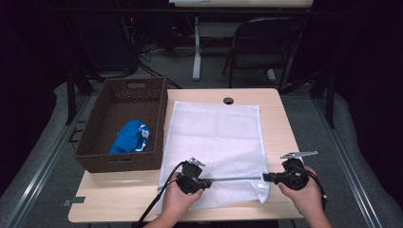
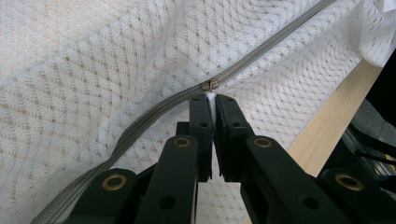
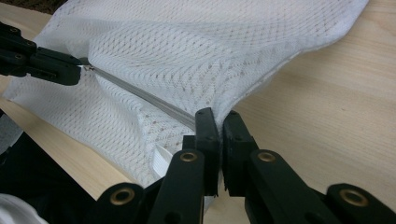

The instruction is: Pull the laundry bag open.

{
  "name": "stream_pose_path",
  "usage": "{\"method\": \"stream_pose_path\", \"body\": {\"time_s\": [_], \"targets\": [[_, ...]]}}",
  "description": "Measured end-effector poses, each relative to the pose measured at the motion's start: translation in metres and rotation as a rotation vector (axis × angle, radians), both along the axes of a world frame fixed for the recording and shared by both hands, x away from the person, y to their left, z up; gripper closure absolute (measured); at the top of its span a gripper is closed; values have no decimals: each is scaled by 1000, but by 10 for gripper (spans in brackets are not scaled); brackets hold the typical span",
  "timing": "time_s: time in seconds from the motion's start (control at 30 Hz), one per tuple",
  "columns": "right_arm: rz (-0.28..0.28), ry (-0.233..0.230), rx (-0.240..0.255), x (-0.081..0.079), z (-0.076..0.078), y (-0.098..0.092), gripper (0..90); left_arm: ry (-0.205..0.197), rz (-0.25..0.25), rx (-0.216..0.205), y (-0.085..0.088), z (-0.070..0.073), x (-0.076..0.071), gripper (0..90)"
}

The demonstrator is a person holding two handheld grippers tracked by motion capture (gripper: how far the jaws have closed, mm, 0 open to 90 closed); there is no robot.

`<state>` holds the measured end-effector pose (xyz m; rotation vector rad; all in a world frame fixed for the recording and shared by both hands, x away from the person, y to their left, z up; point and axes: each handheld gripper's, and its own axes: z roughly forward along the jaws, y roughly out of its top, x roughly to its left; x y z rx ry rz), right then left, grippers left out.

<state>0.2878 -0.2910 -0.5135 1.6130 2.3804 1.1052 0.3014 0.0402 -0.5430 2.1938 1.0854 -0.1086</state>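
Observation:
A white mesh laundry bag [image 1: 214,137] lies flat on the wooden table, its grey zipper [image 1: 235,179] running along the near edge. My left gripper [image 1: 207,181] is shut on the zipper's white pull tab [image 2: 212,96], just below the metal slider [image 2: 209,85]. My right gripper [image 1: 264,178] is shut on the bag's corner at the zipper's end [image 3: 187,116], lifting the mesh a little off the table. The left gripper [image 3: 79,70] also shows far off in the right gripper view. In the left gripper view the mesh bag [image 2: 93,60] spreads behind the jaws.
A brown woven basket [image 1: 90,142] stands at the table's left and holds a blue cloth [image 1: 130,137]. A black round cap [image 1: 229,100] sits at the table's far edge. A folding chair [image 1: 263,42] stands beyond the table.

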Motion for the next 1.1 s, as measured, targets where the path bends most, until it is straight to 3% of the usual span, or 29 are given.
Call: {"method": "stream_pose_path", "body": {"time_s": [0.6, 0.67, 0.7, 0.77, 0.83, 0.97, 1.1], "targets": [[1, -5, -7, -2, 1, 3, 873, 11, 24, 18, -2, -5, 1, 870], [-5, -10, -29, -2, 1, 3, 874, -19, 47, 64, -1, -5, 0, 870], [-17, -18, -62, -2, 1, 2, 874, -9, 51, 59, 3, -5, 2, 871], [-28, -12, -24, -1, 2, -4, 874, 43, 62, 6, 9, -7, 5, 870], [-21, -6, -7, -1, 2, -5, 874, 28, 61, 22, 10, -7, 4, 870], [-17, -11, -55, -1, 0, 2, 874, 30, 53, 35, 9, -9, 4, 870], [-25, -11, -41, 0, -1, -1, 874, 24, 51, 38, 12, -7, 3, 870]]}}
